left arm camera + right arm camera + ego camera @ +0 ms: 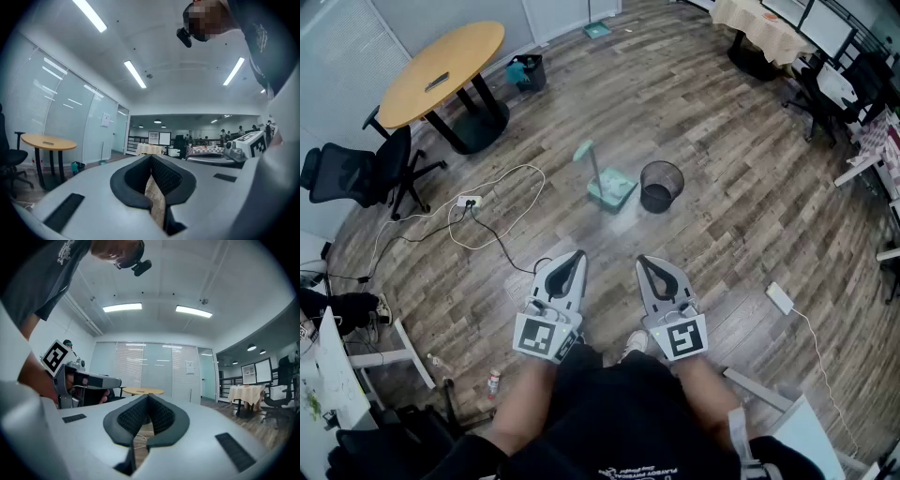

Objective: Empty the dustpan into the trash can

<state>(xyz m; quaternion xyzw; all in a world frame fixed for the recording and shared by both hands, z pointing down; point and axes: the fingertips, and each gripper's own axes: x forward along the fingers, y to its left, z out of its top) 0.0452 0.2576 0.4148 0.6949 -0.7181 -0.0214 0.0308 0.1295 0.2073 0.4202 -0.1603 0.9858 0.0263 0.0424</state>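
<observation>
step in hand, by my reading: the approach, nothing picked up yet.

- dustpan [612, 191]: teal, on the wood floor [722, 150], well ahead of both tools. its long handle [591, 164] rises tilted up-left in the head view.
- trash can [661, 186]: black mesh, upright, just right of the pan. cannot tell if they touch.
- left tool [577, 255]: jaws closed tip to tip, nothing between them, only floor showing through the gap behind the tips. held level.
- right tool [643, 262]: same, jaws together and empty, level, beside the left one.
- whether the pan holds any debris is too small to tell.

doing it well:
- walk in close first, and open one tool before reaching.
- take the handle across the jaws, fairly high, and close firmly. a thin shaft will likely twist in a loose grip.
- keep the pan level while lifting, then bring its lip over the can's rim before tipping.
- the mesh can looks light, so the spare tool could steady its rim.
- mind the loose cable [502, 211] on the floor to the left.
</observation>
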